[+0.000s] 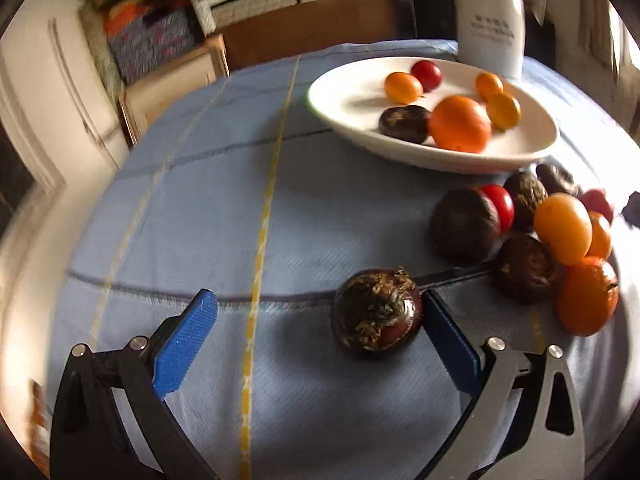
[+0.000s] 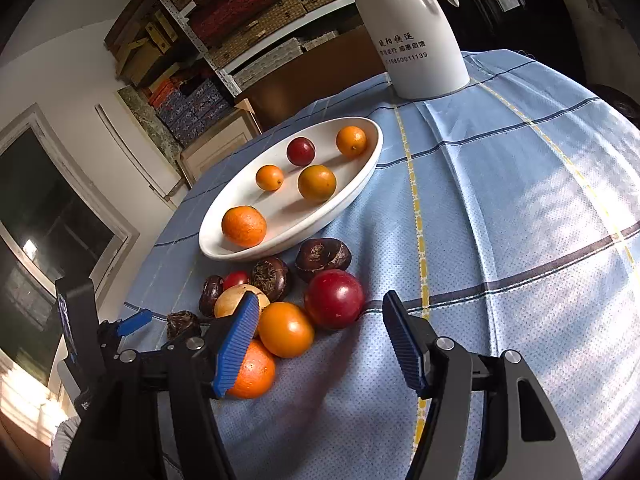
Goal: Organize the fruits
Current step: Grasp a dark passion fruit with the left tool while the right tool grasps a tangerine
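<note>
Left wrist view: the left gripper (image 1: 320,312) stands released, its right pad touching a dark chestnut-like fruit (image 1: 377,314) on the blue tablecloth (image 1: 200,200). The white dish (image 1: 348,96) sits toward the table's far edge.

Right wrist view: the right gripper (image 2: 320,340) is unclenched and empty, over the loose fruit pile (image 2: 286,328) just beside the dish.
</note>
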The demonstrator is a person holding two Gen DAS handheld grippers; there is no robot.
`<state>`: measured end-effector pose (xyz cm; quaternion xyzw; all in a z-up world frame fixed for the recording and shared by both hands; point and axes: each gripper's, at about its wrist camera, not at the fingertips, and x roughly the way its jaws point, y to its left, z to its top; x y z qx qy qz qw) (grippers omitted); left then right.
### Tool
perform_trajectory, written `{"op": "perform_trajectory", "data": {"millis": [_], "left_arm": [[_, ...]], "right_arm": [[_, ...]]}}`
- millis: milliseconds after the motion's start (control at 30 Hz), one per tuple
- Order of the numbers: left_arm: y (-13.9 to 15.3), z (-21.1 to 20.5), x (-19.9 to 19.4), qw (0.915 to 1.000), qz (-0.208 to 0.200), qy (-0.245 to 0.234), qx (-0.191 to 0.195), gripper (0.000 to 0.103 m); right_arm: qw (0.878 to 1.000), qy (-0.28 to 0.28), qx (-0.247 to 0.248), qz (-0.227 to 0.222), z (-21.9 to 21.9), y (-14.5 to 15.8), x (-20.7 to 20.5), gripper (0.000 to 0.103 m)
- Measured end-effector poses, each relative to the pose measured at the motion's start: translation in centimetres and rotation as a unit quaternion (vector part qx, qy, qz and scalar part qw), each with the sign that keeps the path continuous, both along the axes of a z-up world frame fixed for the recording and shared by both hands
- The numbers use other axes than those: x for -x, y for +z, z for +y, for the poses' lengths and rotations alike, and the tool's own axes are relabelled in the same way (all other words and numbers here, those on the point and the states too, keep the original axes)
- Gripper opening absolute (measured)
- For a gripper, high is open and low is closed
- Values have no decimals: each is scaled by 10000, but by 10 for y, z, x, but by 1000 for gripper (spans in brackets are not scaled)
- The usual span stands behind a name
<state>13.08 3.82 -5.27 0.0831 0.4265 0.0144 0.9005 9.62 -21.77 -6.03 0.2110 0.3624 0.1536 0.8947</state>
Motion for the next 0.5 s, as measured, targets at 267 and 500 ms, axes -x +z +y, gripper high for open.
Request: {"op": "perform_trajectory", "data": {"millis": [267, 500], "left_arm": [[-2, -5, 3, 9990, 85, -306, 319, 99], [-3, 0, 0, 9981, 146, -251, 548, 99]], "right_arm": [[9981, 569, 196, -129, 21, 2, 11, 65], [9892, 1316, 588, -273, 53, 6, 28, 61]]}}
